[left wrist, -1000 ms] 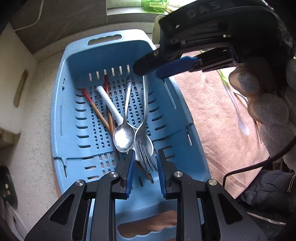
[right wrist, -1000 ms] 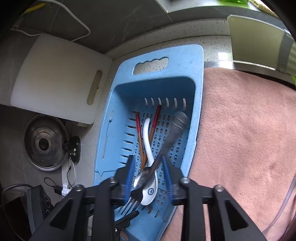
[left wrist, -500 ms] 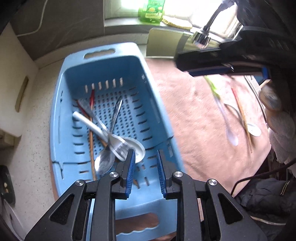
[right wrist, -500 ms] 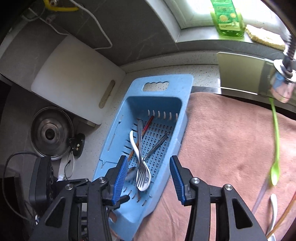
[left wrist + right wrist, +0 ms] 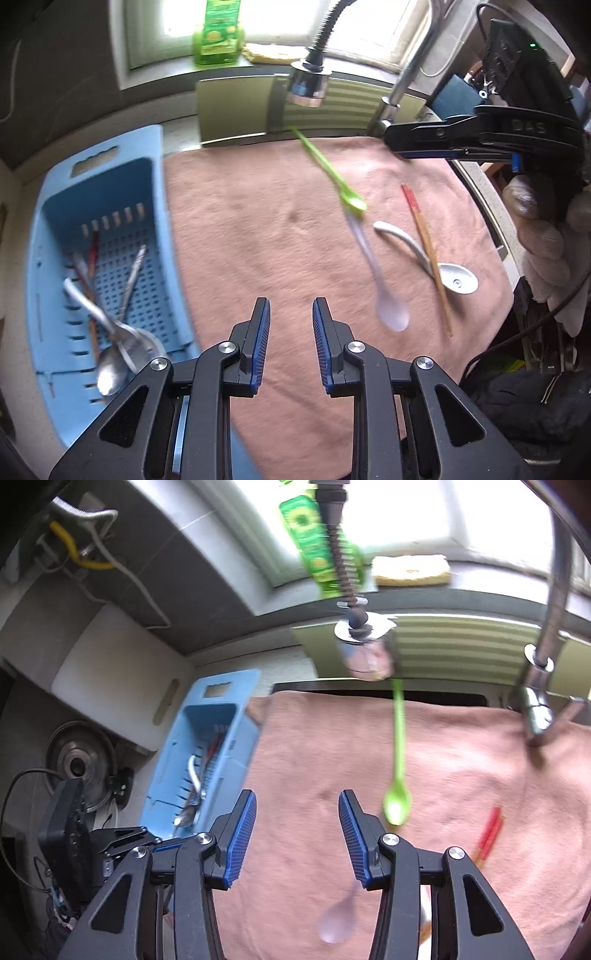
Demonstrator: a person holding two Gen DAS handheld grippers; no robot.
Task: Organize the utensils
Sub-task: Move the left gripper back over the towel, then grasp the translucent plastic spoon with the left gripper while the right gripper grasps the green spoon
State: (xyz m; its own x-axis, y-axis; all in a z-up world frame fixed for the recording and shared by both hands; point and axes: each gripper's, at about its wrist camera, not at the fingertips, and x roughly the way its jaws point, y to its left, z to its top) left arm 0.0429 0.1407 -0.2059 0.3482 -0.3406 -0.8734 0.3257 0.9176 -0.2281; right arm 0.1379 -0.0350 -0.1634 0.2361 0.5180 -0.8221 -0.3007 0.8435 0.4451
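At the far left the blue basket (image 5: 99,258) sits on the desk (image 5: 18,369) with a metal spoon (image 5: 110,365), a second spoon or fork and red-tipped chopsticks lying lengthwise inside. The left gripper (image 5: 289,343) hovers over the near part of the pink towel (image 5: 258,229), its fingers (image 5: 258,343) parted a little and holding nothing. Further right, four utensils lie loose on the towel: a green spoon (image 5: 332,177) slanting from the far side down toward the right, a clear plastic spoon (image 5: 380,280) just below it on much the same line, then a white spoon (image 5: 428,258) crossed by a chopstick (image 5: 428,258). The right gripper (image 5: 297,838) has its fingers spread wide and empty; in its own view the green spoon's bowl sits just right of its right finger, handle pointing straight away, and the clear spoon shows blurred between and below the fingers. I judge the right hand nearer these pieces, and their long axes run roughly along its fingers, so a grasp would likely need a wrist turn.
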